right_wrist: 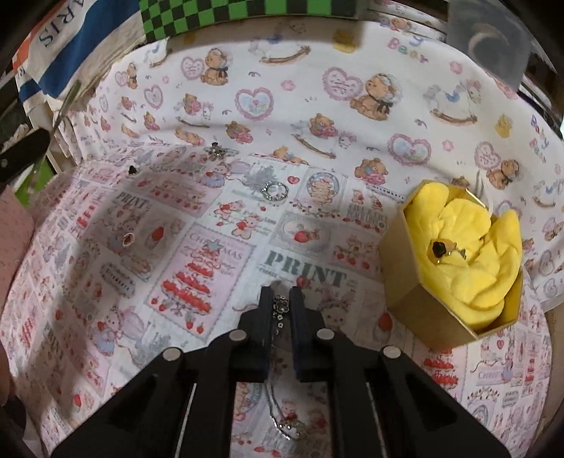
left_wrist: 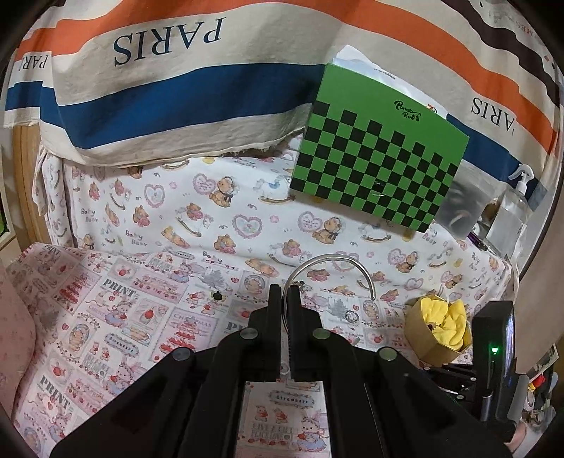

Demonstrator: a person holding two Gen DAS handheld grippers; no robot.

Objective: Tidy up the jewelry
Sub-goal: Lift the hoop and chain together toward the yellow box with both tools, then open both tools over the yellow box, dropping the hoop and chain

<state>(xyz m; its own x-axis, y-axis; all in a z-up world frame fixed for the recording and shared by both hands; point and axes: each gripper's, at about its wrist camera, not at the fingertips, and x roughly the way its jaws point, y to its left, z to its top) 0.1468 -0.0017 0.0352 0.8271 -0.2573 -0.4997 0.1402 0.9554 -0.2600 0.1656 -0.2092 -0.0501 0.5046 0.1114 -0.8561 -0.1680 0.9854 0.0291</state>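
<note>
Gold box (right_wrist: 454,310) beside open cloth (right_wrist: 197,225)

left wrist view: sits behind the left gripper (left_wrist: 284,292), looks forward and slightly down along its fingers, across the printed cloth (left_wrist: 141,317) to the striped PARIS fabric (left_wrist: 158,88) and green checkered box (left_wrist: 380,169) at the back.
right wrist view: behind the right gripper (right_wrist: 281,296), pitched much steeper, close over the cloth (right_wrist: 176,246).
nearness: right is nearer the surface; left takes in more backdrop.
shared: gold hexagonal box with yellow padding (left_wrist: 440,327) (right_wrist: 458,253), silver ring (left_wrist: 351,317) (right_wrist: 274,191), checkered box's lower edge (right_wrist: 211,17), bear-print cloth (left_wrist: 246,218) (right_wrist: 299,105).
cross-sight: right gripper's body shows at the left view's right edge (left_wrist: 493,352).
</note>
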